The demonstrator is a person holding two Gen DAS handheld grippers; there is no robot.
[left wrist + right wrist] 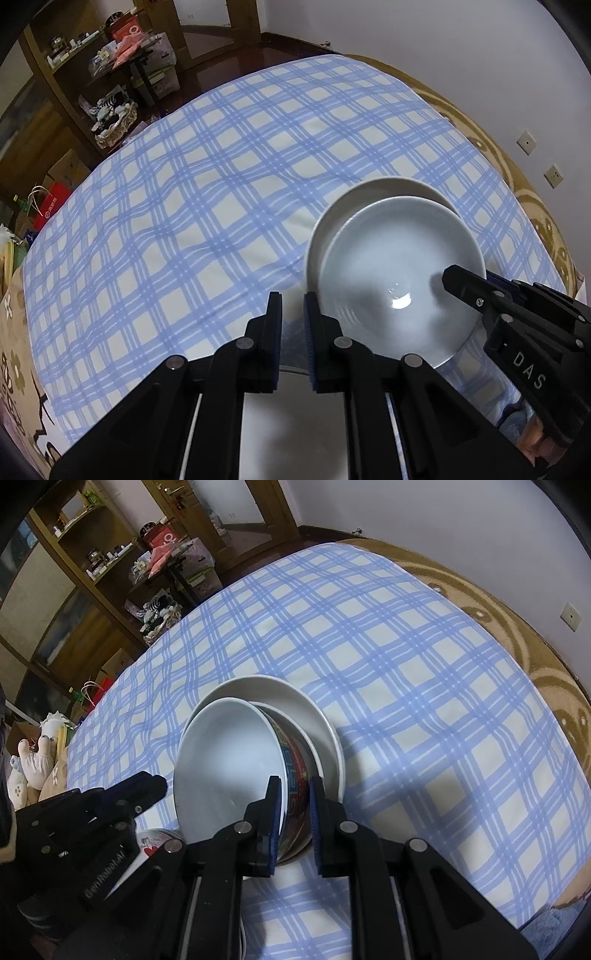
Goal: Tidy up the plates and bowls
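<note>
My right gripper is shut on the near wall of a tilted bowl, which is white inside and red and blue outside. One finger is inside it and one outside. The bowl leans in a wider white plate on the checked cloth. From the left wrist view, the bowl and plate lie right of my left gripper. Its jaws stand close together, with only cloth showing between the tips. A white dish with a red heart print lies under that gripper.
The blue checked cloth covers a round table with a brown patterned edge. Shelves and boxes stand beyond the far left side. Soft toys sit off the left edge. A white wall with sockets is at the right.
</note>
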